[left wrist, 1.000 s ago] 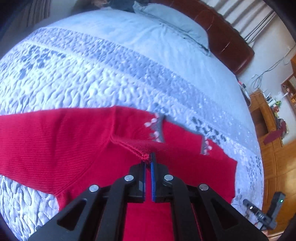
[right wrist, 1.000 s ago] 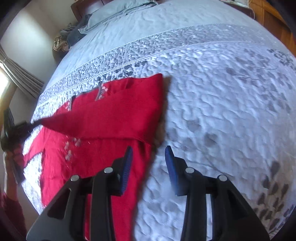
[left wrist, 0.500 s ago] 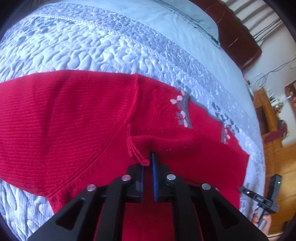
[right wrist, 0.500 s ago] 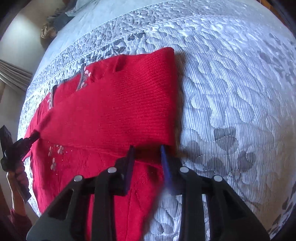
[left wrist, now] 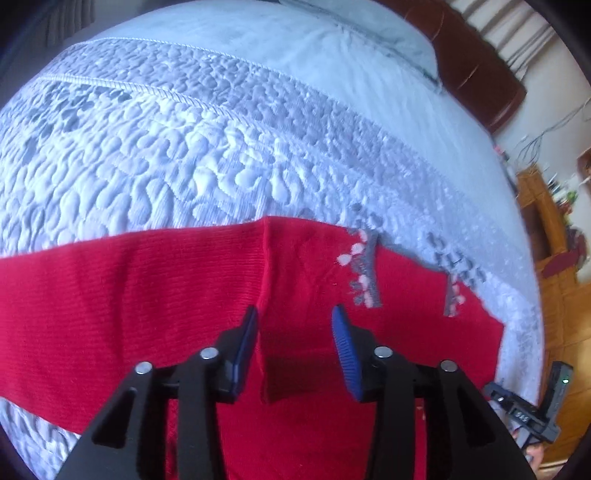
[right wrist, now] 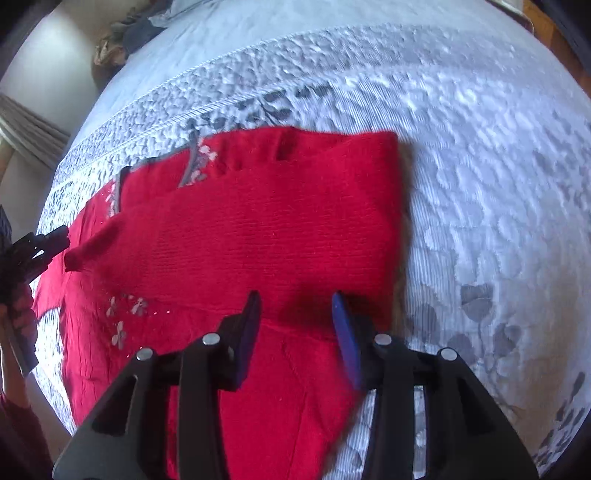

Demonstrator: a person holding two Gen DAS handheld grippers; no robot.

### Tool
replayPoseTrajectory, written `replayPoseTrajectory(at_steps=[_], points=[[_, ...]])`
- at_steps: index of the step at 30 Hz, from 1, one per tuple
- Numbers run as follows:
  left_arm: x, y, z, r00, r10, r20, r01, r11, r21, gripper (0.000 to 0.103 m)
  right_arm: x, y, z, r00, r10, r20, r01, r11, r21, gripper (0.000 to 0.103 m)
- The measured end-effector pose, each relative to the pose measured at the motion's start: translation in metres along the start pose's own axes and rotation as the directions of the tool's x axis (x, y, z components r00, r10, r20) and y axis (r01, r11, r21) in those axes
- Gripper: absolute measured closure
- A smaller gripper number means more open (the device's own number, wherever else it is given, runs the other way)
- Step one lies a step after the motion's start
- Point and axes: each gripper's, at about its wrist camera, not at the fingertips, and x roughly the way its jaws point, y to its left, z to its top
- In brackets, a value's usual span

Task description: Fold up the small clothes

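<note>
A small red knit sweater [left wrist: 155,295] with grey collar trim and pink flowers [left wrist: 364,275] lies on the quilted bed. One sleeve [right wrist: 266,236] is folded across the body, and its cuff end [left wrist: 291,373] lies between my left fingers. My left gripper [left wrist: 293,321] is open just above the cuff and holds nothing. My right gripper [right wrist: 295,306] is open over the folded right side of the sweater [right wrist: 351,206], empty. The left gripper also shows at the left edge of the right wrist view [right wrist: 40,243].
The pale blue quilted bedspread [left wrist: 184,155] surrounds the sweater. A pillow [left wrist: 369,33] and brown headboard [left wrist: 476,62] lie at the far end. Wooden furniture [left wrist: 554,266] stands beside the bed. A heap of clothes [right wrist: 125,37] sits at the bed's far corner.
My left gripper carried the sleeve cuff across the body, then opened and let it go. My right gripper narrowed near the fold edge, then opened wide over the sweater.
</note>
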Motion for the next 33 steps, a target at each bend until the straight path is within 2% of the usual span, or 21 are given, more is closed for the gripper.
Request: replayPoseTrajectory(at_steps=[2,5,10,11,14,18,19,21,22,24,26,27,28,29,30,31,33], points=[[0.013,-0.006,0.005,0.997,0.053,-0.050,-0.051,0.997,0.052,0.054,0.004,-0.003,-0.002,1.000,0.013,0.006,-0.013,1.000,0.002,0.063],[0.027,-0.015,0.004,0.991,0.078,-0.105,-0.065,0.990,0.123,0.053,0.005,-0.001,-0.001,1.000,0.015,0.010,-0.015,1.000,-0.008,0.061],[0.029,-0.032,-0.004,0.991,0.106,-0.087,-0.085,0.973,0.216,0.053,0.010,0.005,0.000,1.000,-0.002,0.016,0.002,0.999,-0.032,0.055],[0.029,-0.037,-0.009,0.987,0.132,-0.090,-0.107,0.963,0.247,0.053,0.010,0.006,0.000,1.000,-0.004,0.018,0.005,0.999,-0.035,0.054],[0.031,-0.046,-0.024,0.962,0.254,-0.099,-0.213,0.929,0.304,0.058,0.011,0.006,0.000,1.000,-0.002,0.023,0.003,0.999,-0.036,0.052],[0.027,-0.064,-0.043,0.937,0.346,-0.058,-0.303,0.881,0.363,0.061,0.011,0.005,0.000,1.000,0.005,0.026,-0.005,1.000,-0.024,0.051],[0.027,-0.067,-0.045,0.935,0.351,-0.054,-0.308,0.878,0.367,0.070,0.011,0.005,-0.001,1.000,0.003,0.027,-0.003,1.000,-0.023,0.051],[0.029,-0.070,-0.044,0.933,0.356,-0.042,-0.319,0.878,0.356,0.100,0.011,0.007,-0.001,1.000,-0.001,0.028,0.001,1.000,-0.026,0.051],[0.029,-0.068,-0.041,0.934,0.354,-0.037,-0.323,0.888,0.328,0.100,0.011,0.007,-0.001,1.000,-0.001,0.029,0.002,1.000,-0.028,0.051],[0.026,-0.064,-0.036,0.953,0.303,-0.027,-0.284,0.919,0.275,0.101,0.011,0.006,-0.002,0.999,0.005,0.031,-0.004,1.000,-0.027,0.050],[0.010,-0.059,-0.030,0.965,0.258,0.044,-0.261,0.936,0.235,0.101,0.011,0.005,-0.002,0.999,0.014,0.033,-0.014,1.000,-0.024,0.050],[-0.004,-0.057,-0.028,0.965,0.235,0.113,-0.255,0.943,0.215,0.101,0.011,0.004,-0.002,0.999,0.021,0.035,-0.020,1.000,-0.022,0.050],[-0.020,-0.058,-0.025,0.954,0.220,0.204,-0.261,0.944,0.203,0.101,0.011,0.003,-0.002,0.999,0.025,0.036,-0.024,1.000,-0.020,0.050],[-0.028,-0.057,-0.023,0.944,0.220,0.246,-0.271,0.942,0.196,0.101,0.011,0.002,-0.003,0.999,0.027,0.037,-0.026,0.999,-0.020,0.050],[-0.032,-0.054,-0.019,0.939,0.221,0.266,-0.273,0.944,0.182,0.101,0.011,0.003,-0.003,0.999,0.027,0.038,-0.026,0.999,-0.021,0.050],[-0.030,-0.049,-0.015,0.941,0.226,0.253,-0.273,0.947,0.170,0.101,0.011,0.003,-0.003,0.999,0.027,0.038,-0.026,0.999,-0.023,0.048],[-0.021,-0.039,-0.009,0.954,0.223,0.201,-0.258,0.952,0.165,0.100,0.011,0.004,-0.003,0.999,0.025,0.040,-0.024,0.999,-0.028,0.046]])
